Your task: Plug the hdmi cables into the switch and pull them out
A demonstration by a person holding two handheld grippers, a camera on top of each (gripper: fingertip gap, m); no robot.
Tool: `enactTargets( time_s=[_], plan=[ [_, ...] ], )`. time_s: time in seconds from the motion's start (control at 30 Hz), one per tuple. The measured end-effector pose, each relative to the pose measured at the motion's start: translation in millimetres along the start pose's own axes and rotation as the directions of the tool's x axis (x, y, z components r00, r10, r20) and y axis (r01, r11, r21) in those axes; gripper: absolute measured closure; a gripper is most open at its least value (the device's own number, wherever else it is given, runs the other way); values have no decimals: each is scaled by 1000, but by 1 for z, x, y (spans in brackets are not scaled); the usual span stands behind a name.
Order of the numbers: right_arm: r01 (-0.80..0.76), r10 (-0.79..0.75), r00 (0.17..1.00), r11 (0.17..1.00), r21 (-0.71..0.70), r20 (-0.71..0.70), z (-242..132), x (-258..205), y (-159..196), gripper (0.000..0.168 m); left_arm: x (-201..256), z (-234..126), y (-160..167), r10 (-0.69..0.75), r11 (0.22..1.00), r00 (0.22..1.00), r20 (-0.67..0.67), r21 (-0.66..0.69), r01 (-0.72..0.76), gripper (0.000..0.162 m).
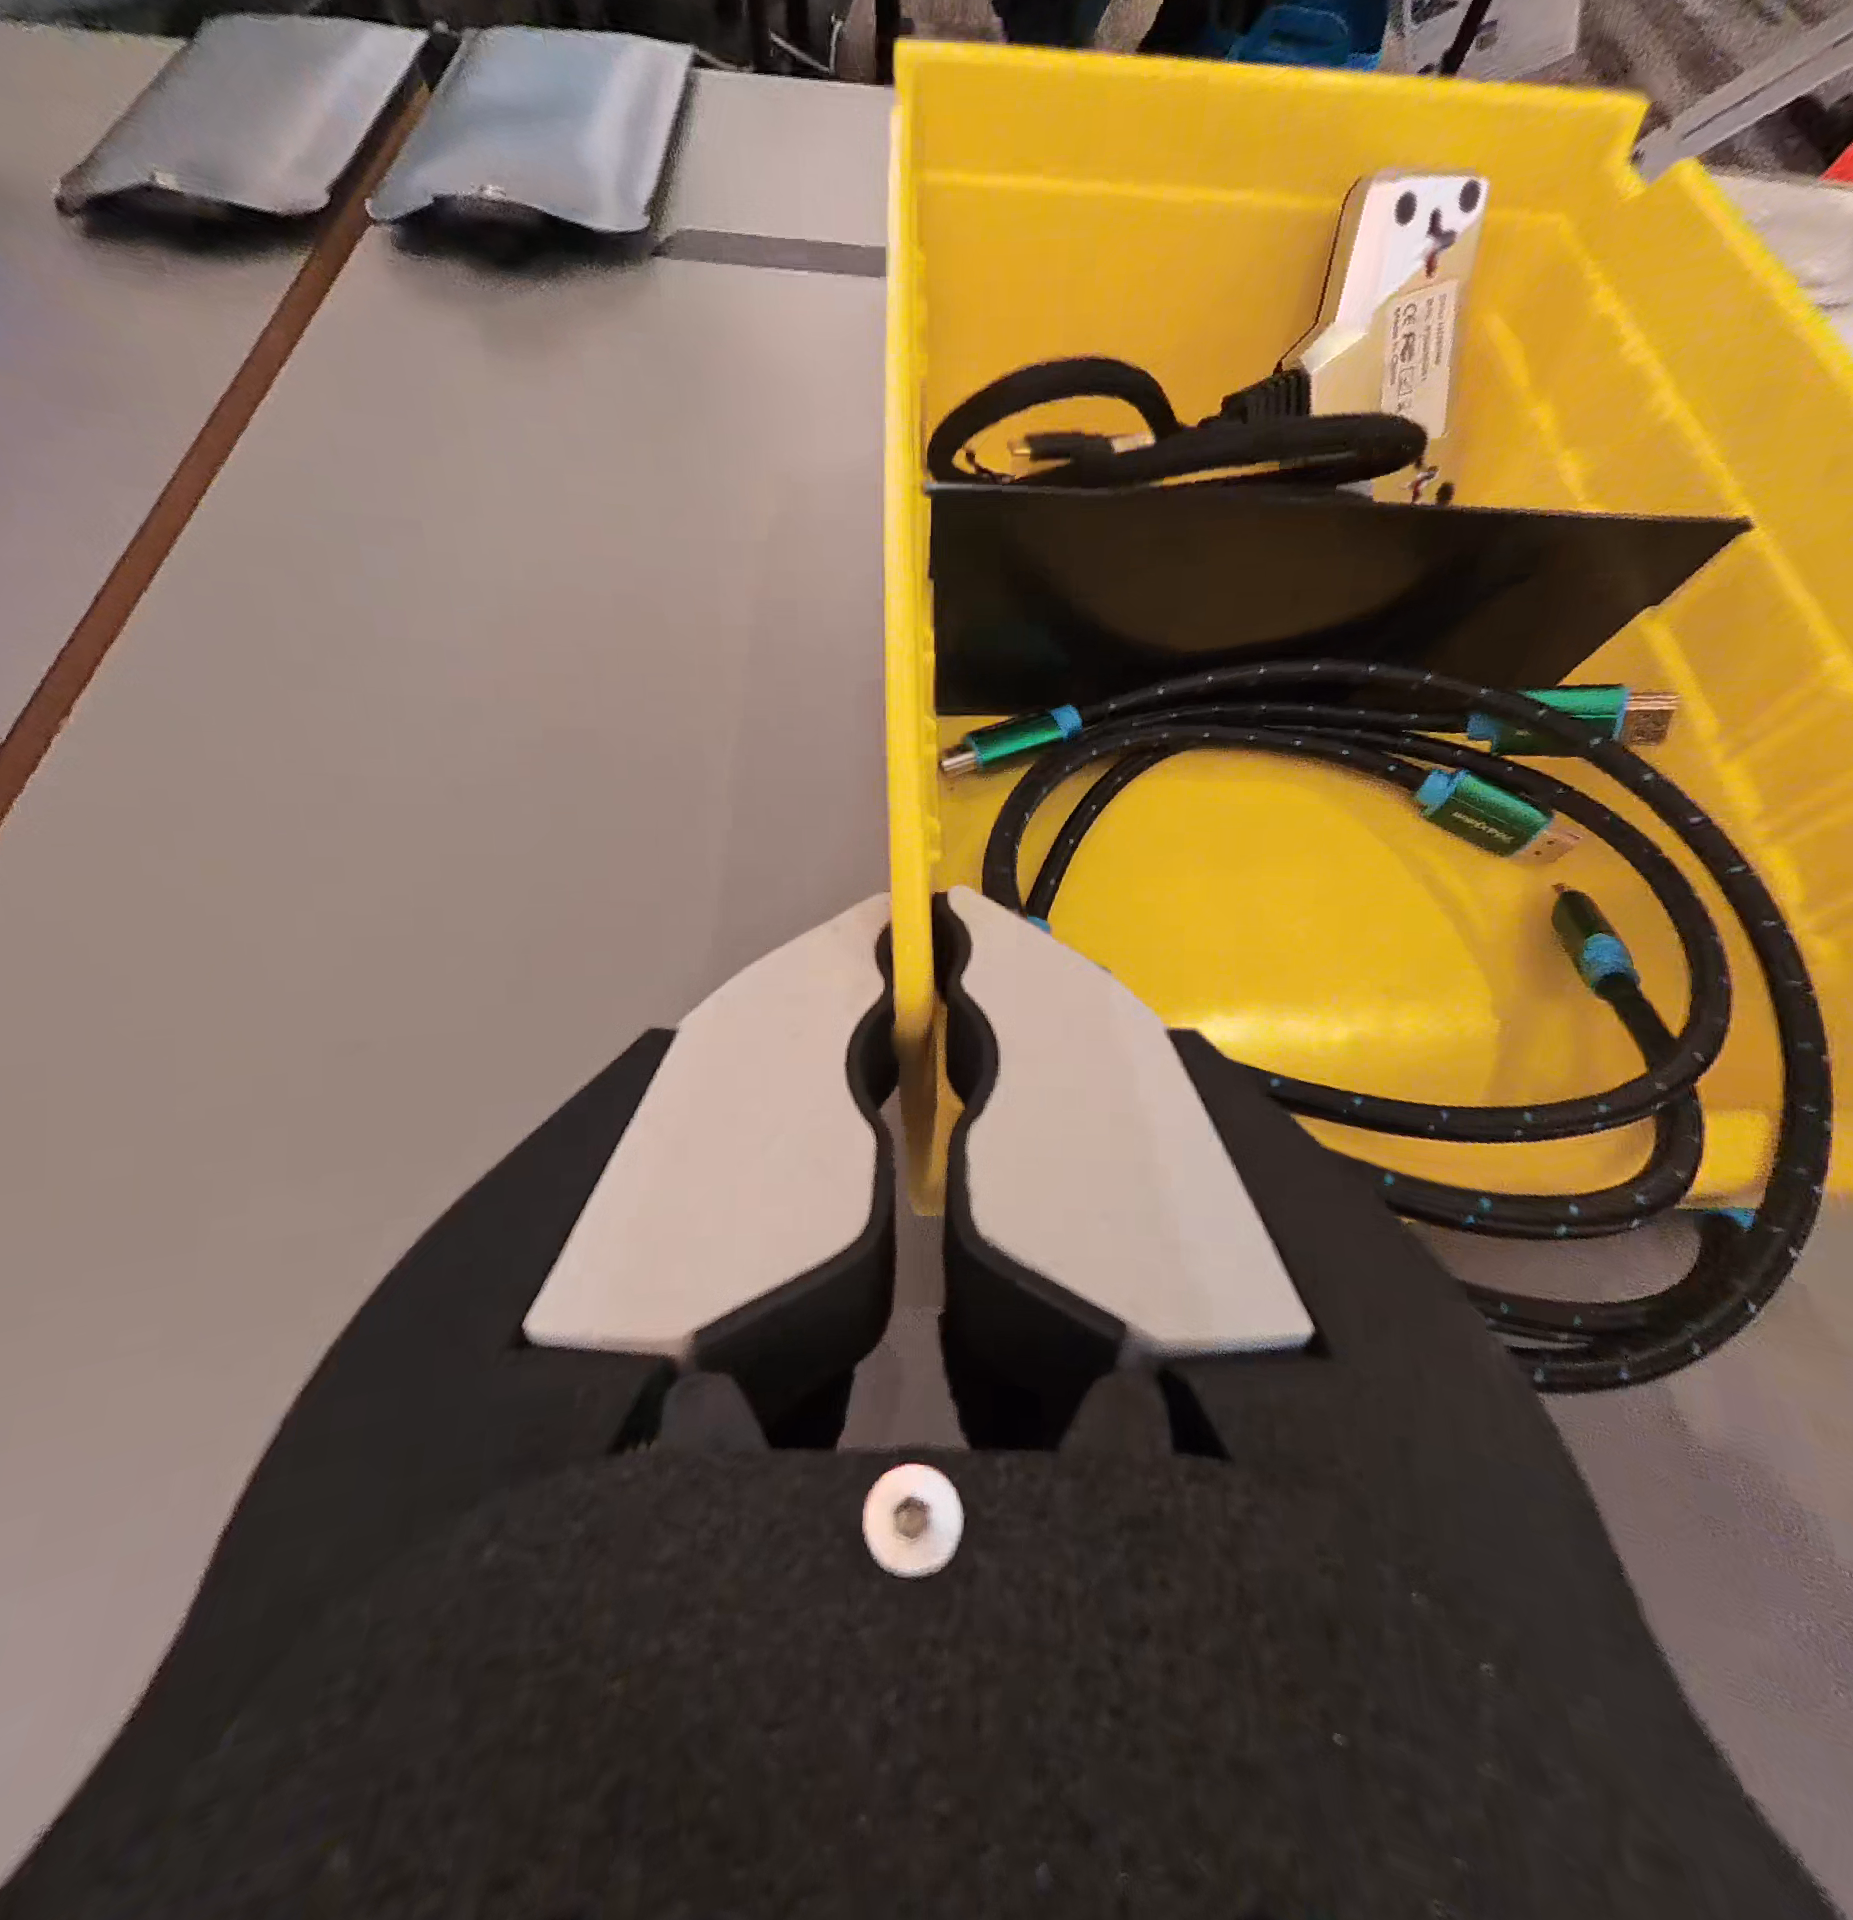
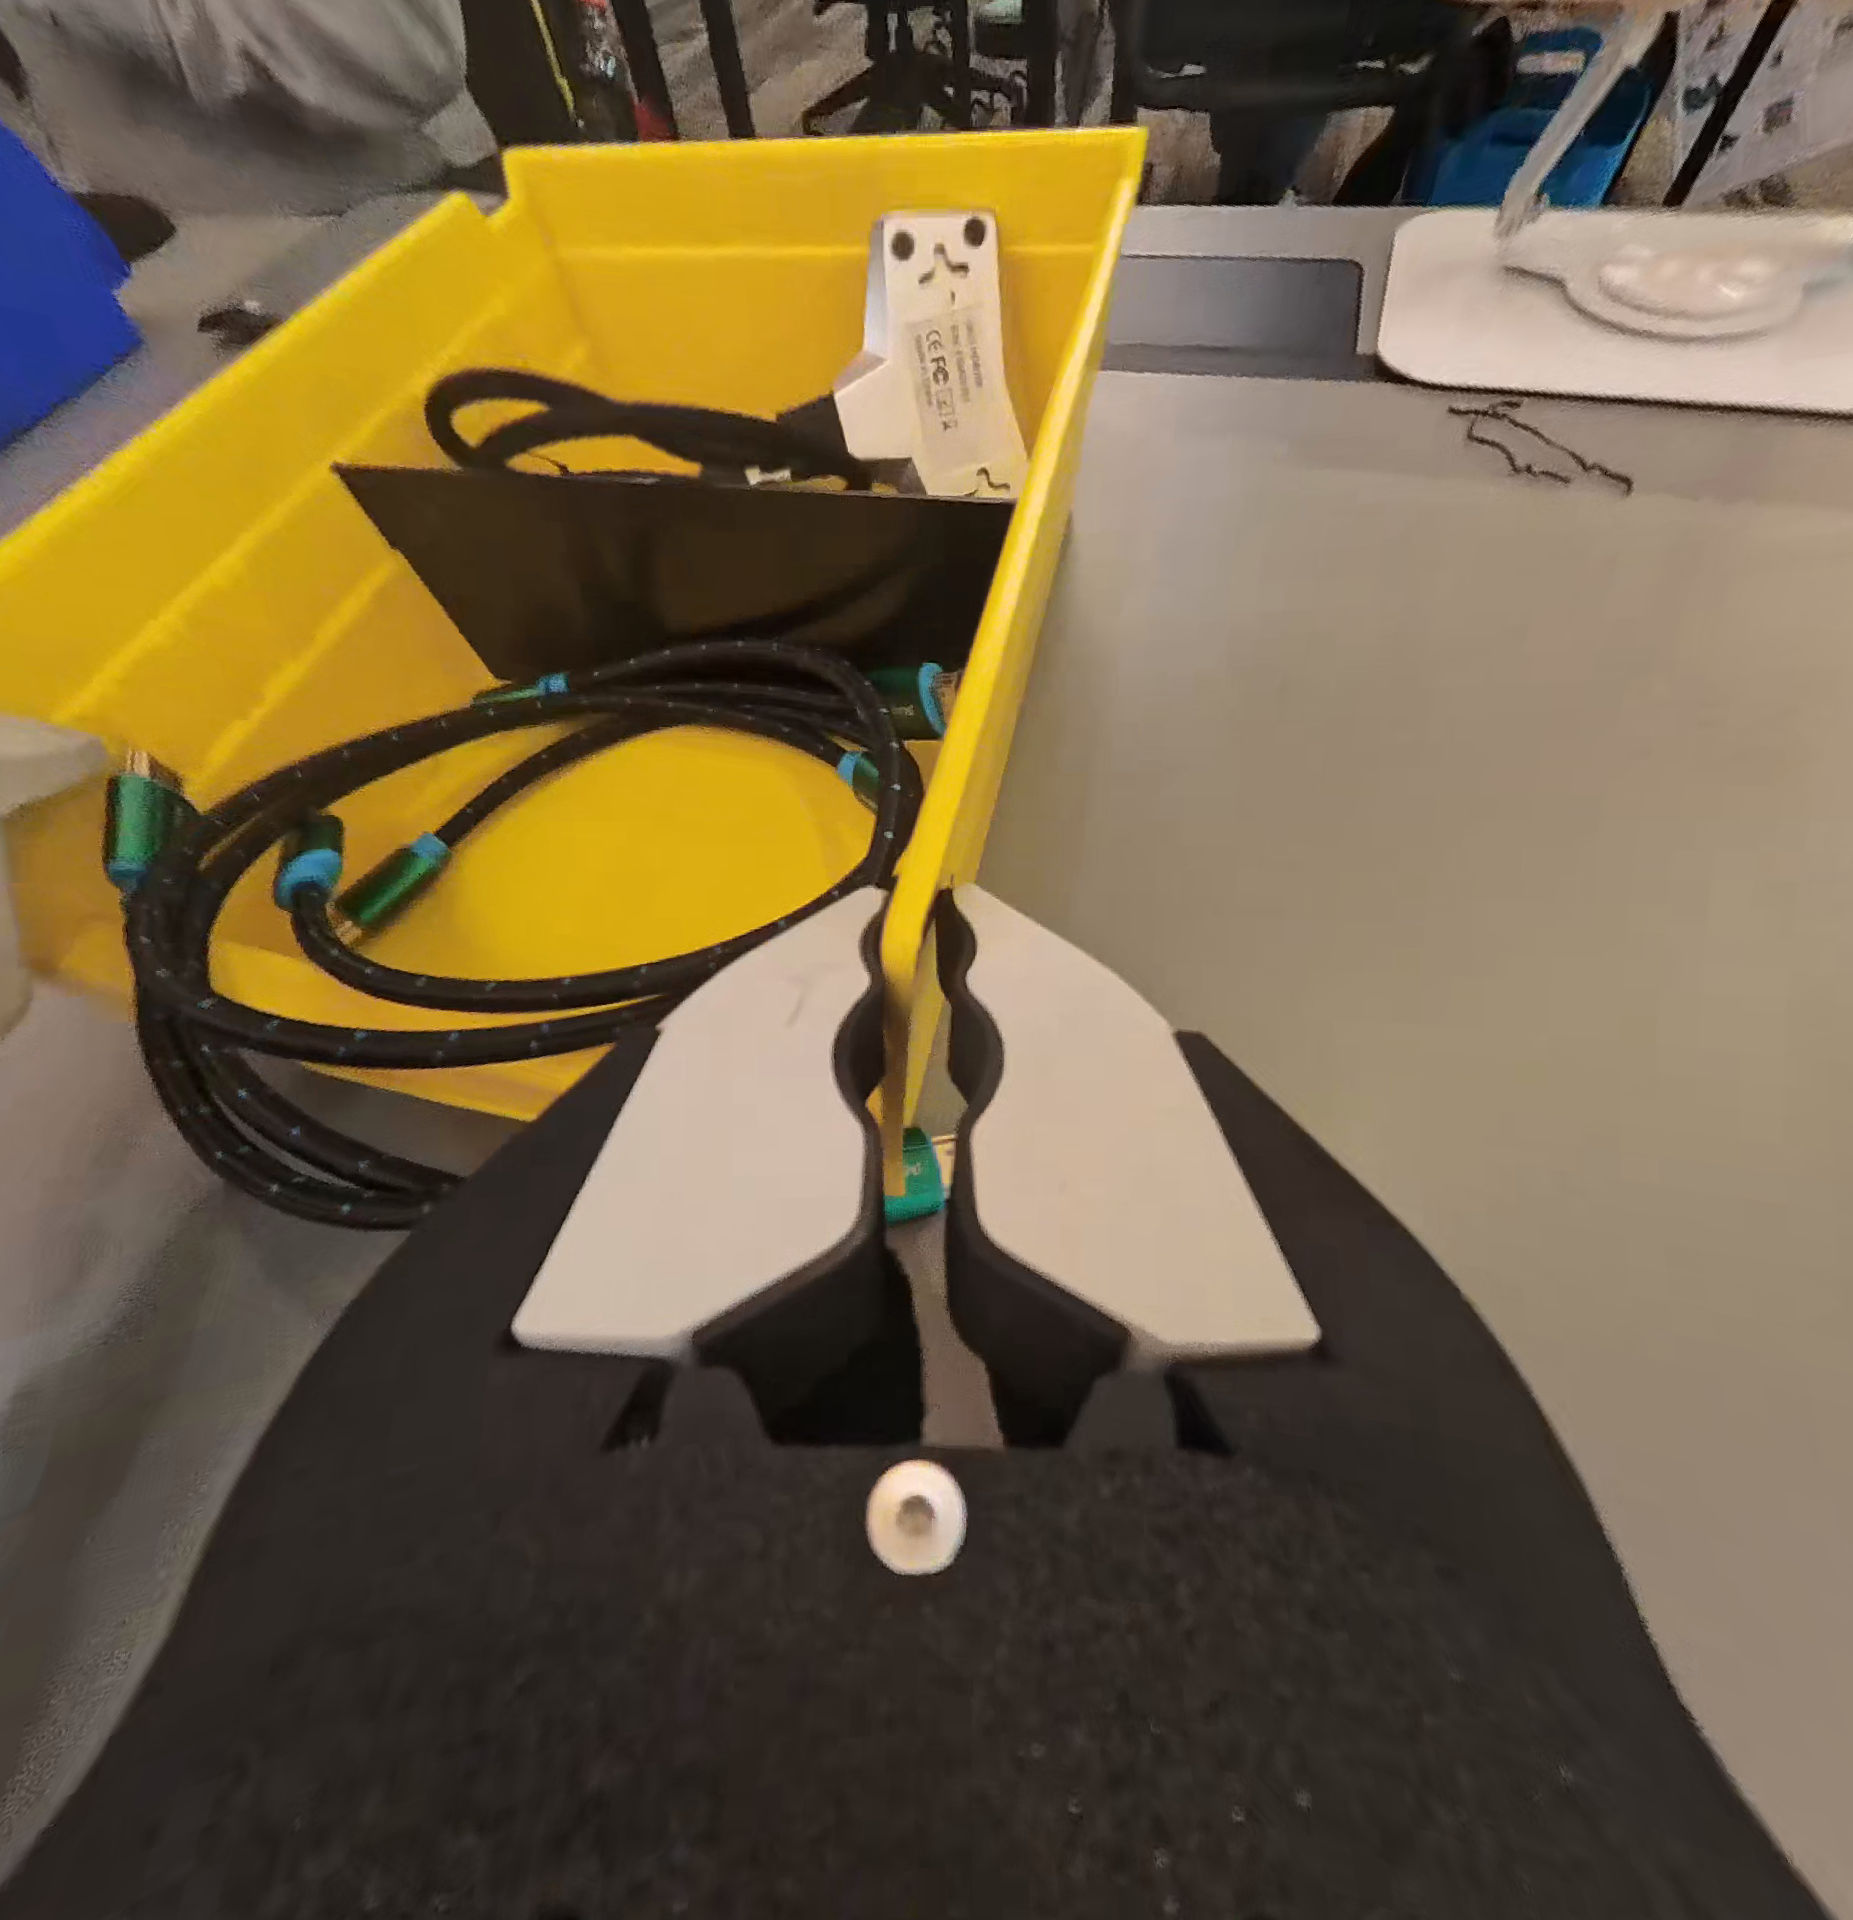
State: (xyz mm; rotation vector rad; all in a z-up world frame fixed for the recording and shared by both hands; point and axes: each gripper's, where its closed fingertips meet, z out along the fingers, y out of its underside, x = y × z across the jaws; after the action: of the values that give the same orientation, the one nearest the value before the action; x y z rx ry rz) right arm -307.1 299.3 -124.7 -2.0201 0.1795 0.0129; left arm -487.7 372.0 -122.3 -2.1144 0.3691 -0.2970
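A yellow bin (image 1: 1213, 114) stands on the grey table. Behind its black divider (image 1: 1265, 603) lies a silver HDMI switch (image 1: 1400, 270) with a black cable. In front of the divider lie black braided HDMI cables with green plugs (image 1: 1488, 821); their loops spill over the bin's low front edge. My left gripper (image 1: 920, 914) is shut on the bin's left wall near the front. In the right wrist view, my right gripper (image 2: 917, 904) is shut on the right wall of the bin (image 2: 797, 177). The switch (image 2: 932, 332), the cables (image 2: 189, 1039) and a green plug (image 2: 917, 1174) below the jaws show there.
Two dark grey pouches (image 1: 247, 125) (image 1: 537, 135) lie at the table's far left, beside a brown seam (image 1: 174, 499). A white mat (image 2: 1628, 312) with a clear glass object lies at the far right. A blue object (image 2: 28, 291) and a white object (image 2: 8, 831) sit left of the bin. Some 20 centimetres of space lies between my two pairs of fingers. The switch (image 2: 932, 332) sits 20 centimetres or so from the ends of my right fingers. Look for it in the left wrist view (image 1: 1420, 307) too.
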Motion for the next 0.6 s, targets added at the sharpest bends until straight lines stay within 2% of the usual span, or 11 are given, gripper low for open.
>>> enactTargets(
  time_s=[0.1, 0.17, 0.23, 0.3, 0.37, 0.47, 0.6],
  plan=[
    [90, -89, 995, 996, -25, 48, -2, -2, 1, 160, 0, -5, 0, -36, 999, 999, -8, 8, 36, 159],
    [110, -103, 984, 993, -40, 148, -10, -6, 4, 158, -3, -11, -5, -51, 998, 999, 1, 47, 51, 157],
    [155, -135, 954, 986, -55, 268, -28, -9, 8, 157, -8, -20, -12, -84, 993, 996, -2, 84, 84, 146],
    [246, -209, 900, 968, -50, 383, -50, -6, 17, 144, -13, -31, -19, -138, 981, 990, -21, 132, 140, 139],
    [339, -291, 859, 940, -41, 422, -73, 17, 30, 141, -14, -42, -23, -189, 966, 982, -27, 174, 191, 140],
    [379, -338, 855, 925, -27, 394, -105, 81, 51, 138, 2, -61, -34, -154, 952, 988, -18, 265, 153, 140],
    [282, -273, 878, 959, 36, 393, -152, 169, 78, 116, 72, -76, -39, -109, 932, 973, -205, 319, 171, 124]
  ],
)
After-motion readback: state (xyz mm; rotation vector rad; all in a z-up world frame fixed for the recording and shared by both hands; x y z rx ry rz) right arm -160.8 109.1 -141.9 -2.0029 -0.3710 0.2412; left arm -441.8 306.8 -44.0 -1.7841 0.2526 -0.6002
